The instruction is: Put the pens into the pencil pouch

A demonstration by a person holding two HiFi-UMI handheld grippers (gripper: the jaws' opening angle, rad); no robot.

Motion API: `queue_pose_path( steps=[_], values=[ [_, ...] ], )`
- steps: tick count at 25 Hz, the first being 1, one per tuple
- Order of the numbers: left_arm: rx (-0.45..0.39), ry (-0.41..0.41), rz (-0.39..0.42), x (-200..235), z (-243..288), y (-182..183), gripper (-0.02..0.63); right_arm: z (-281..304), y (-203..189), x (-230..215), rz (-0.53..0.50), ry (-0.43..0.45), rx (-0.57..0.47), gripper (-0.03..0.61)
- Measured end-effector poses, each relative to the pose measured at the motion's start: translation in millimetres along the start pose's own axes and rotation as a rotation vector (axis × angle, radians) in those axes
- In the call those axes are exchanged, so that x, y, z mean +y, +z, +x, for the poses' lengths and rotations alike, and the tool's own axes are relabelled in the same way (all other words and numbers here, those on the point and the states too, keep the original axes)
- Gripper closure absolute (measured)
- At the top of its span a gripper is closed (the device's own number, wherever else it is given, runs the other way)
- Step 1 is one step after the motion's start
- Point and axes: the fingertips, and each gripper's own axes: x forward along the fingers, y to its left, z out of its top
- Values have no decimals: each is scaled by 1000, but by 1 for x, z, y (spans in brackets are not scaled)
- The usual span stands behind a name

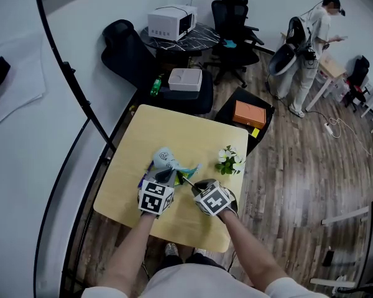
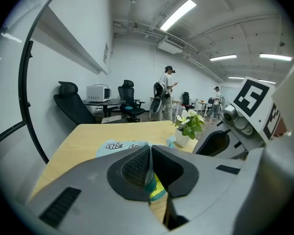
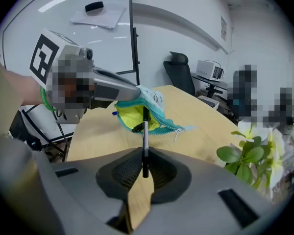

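The soft pale-blue fabric pencil pouch [image 3: 152,101], with a teal zip and bright yellow lining, sits near the middle of the pale wooden counter [image 1: 174,126], its mouth end raised and gaping toward the right gripper [image 3: 143,168]. The left gripper [image 2: 151,168] has its jaws pressed together on the near lip of that mouth, with a fold of teal and yellow cloth pinched between them. The right gripper's jaws are clamped on the near end of a slim black pen [image 3: 145,136], which points away along the jaws with its far tip at, or just inside, the yellow opening. The pouch looks limp and light, so it will likely sag shut unless the lip is held up. The stitched zip edge, where it is gripped now, seems the firmest place to hold it. The pen is stiff, light and smooth. Held by one end, it could swivel between the jaws, so sliding it in lengthwise looks safer than dropping it. A small potted plant [image 1: 230,161] with white flowers stands just right of the pouch and is the one thing near enough to knock. The left and far parts of the counter are open for moving. The near edge lies close behind both grippers, so a pen that slips free might roll off there.
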Motion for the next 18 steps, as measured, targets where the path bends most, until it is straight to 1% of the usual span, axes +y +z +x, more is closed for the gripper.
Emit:
queue_pose_path(
  steps=[3,6,11,15,18],
  values=[
    [11,-28,16,-10,3,-3,595,-5,12,0,2,-7,-35,537],
    [12,-55,5,-16,4,-4,595,-5,26,0,1,-8,-71,537],
    [-11,-104,-33,-29,0,4,595,5,42,0,8,1,-105,537],
    [-18,-135,-84,-32,-6,9,595,12,51,1,2,10,-126,537],
    [-21,-146,-105,-31,-10,10,595,15,55,8,-10,24,-134,535]
  ],
)
